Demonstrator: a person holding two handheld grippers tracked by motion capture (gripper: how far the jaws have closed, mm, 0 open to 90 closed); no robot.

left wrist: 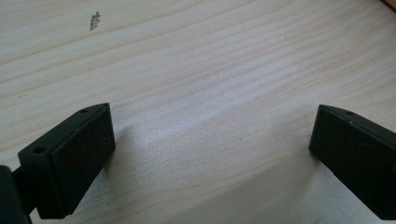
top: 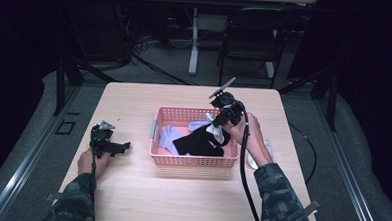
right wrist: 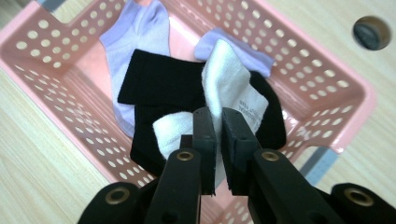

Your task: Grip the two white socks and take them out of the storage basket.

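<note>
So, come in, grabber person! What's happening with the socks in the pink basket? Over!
Right gripper shut on white sock, above pink basket. Left gripper open over bare table. Black socks and lilac socks underneath, nothing blocking.

I was working in what looked like a lab or recording room, not a home. The pale wooden counter stood alone on a grey floor with dark curtains closing off the sides at nine and three o'clock. At twelve o'clock, beyond the counter, I saw a black folding chair, the white leg of another desk and loose cables trailing over the floor. Metal rails ran along the floor at either side of the counter, and black stand legs rose near its far corners, like camera or light supports.
</note>
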